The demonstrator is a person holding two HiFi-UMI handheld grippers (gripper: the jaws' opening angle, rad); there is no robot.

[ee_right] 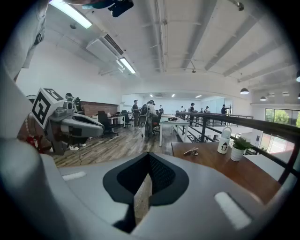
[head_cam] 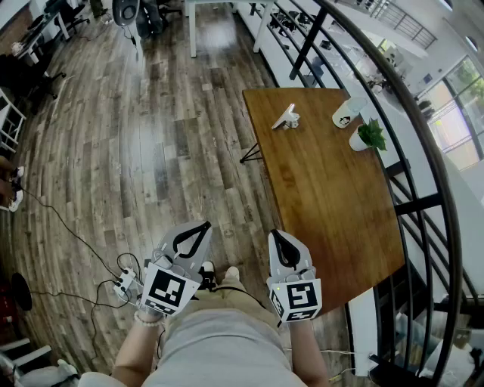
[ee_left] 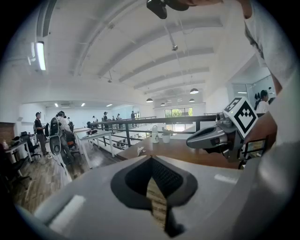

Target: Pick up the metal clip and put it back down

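The wooden table (head_cam: 333, 196) stood on the right side of the head view, its long top running alongside a black railing (head_cam: 423, 136) at the edge of a mezzanine. The metal clip (head_cam: 286, 118) lay on the table's far end, near the corner. It was well apart from both grippers and touched by neither. Farther along that end stood a white bottle (head_cam: 346, 113), and just beside it a potted plant (head_cam: 368, 136).

The left gripper (head_cam: 198, 233) and the right gripper (head_cam: 278, 240) were held low, close to the person's body, over the plank floor (head_cam: 151, 151) rather than over the table. In each gripper view the jaws met at their tips with nothing between them, and only a sliver of floor showed through the slot behind.

A power strip (head_cam: 125, 283) with trailing cables lay on the floor by the person's left side. Beyond it the open office held a white desk (head_cam: 219, 19) and office chairs. The right gripper view showed people (ee_right: 149, 115) standing among the desks in the distance, under strip ceiling lights (ee_right: 124, 64) and white beams.
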